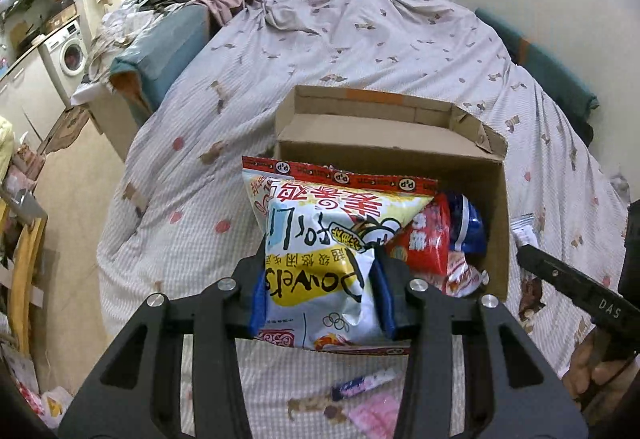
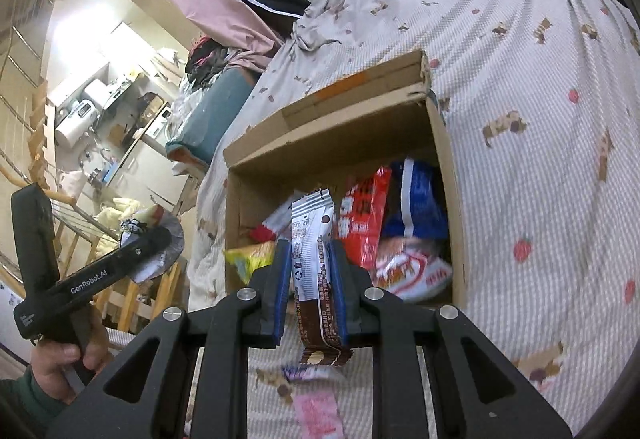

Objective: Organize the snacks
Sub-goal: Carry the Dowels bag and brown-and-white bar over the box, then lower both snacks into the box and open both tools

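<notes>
1. In the left wrist view, the left gripper (image 1: 320, 295) is seen with its blue-padded fingers (image 1: 259, 297) closed on a large white and yellow crinkled snack bag with a red top seal (image 1: 320, 239). The bag is held over the near left part of the open brown cardboard box (image 1: 496, 207).
2. The box is seen resting on a bed covered by a pale checked quilt with small animal prints (image 1: 280, 59).
3. Inside the box, to the right of the held bag, a red snack packet (image 1: 428, 239), a blue snack packet (image 1: 468, 223) and a red and white wrapper (image 1: 464, 275) are observed lying together.
4. On the quilt in front of the box, a slim blue and white stick packet (image 1: 362, 385) and a flat pink packet (image 1: 374, 415) are noted.
5. In the right wrist view, the right gripper (image 2: 310, 287) is seen with its fingers (image 2: 282, 279) clamped narrowly on a slim white and brown snack stick packet (image 2: 312, 235), held upright over the near edge of the box.
6. The right gripper's body is also visible at the right edge of the left wrist view.
</notes>
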Demonstrator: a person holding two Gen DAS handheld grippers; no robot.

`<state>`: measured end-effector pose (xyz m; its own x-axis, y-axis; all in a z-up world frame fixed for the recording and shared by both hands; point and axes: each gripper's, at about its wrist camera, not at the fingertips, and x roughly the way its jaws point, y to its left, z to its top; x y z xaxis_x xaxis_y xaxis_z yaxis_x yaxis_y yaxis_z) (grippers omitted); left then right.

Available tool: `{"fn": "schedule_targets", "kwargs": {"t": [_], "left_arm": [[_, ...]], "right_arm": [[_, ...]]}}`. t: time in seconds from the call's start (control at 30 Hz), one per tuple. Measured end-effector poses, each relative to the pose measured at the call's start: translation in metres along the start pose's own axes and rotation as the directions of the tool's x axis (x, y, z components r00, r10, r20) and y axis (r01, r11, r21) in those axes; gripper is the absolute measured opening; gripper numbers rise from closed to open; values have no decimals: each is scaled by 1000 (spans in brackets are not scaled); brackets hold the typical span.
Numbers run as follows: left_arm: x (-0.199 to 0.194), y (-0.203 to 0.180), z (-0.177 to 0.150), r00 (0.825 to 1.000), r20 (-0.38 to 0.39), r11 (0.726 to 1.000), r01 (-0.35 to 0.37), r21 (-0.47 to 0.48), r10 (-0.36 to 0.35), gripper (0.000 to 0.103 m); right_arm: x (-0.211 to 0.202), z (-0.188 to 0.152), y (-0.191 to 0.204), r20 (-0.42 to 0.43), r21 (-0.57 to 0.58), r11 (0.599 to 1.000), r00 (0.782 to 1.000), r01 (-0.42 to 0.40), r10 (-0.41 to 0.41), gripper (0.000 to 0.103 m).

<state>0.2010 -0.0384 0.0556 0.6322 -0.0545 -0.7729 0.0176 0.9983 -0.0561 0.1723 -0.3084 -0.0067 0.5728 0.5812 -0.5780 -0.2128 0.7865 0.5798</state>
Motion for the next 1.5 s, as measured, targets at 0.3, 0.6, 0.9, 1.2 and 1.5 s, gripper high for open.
{"fn": "schedule_targets", "kwargs": {"t": [0.3, 0.6, 0.9, 1.2, 1.5], "left_arm": [[46, -22, 15, 999, -54, 1000, 2, 27, -1, 39], [89, -26, 25, 994, -100, 999, -29, 29, 32, 39], [110, -30, 28, 993, -106, 998, -43, 46, 48, 39], [125, -25, 22, 986, -160, 999, -51, 11, 52, 41], [125, -27, 19, 982, -171, 997, -79, 1, 78, 49]], "right_arm": [[41, 18, -10, -30, -35, 999, 999, 30, -31, 20], [64, 32, -19, -27, 11, 1000, 1000, 16, -16, 20], [80, 36, -23, -48, 29, 999, 999, 27, -26, 20], [87, 35, -31, -61, 74, 997, 998, -7, 11, 20], [91, 33, -24, -74, 67, 997, 997, -24, 29, 23]]}}
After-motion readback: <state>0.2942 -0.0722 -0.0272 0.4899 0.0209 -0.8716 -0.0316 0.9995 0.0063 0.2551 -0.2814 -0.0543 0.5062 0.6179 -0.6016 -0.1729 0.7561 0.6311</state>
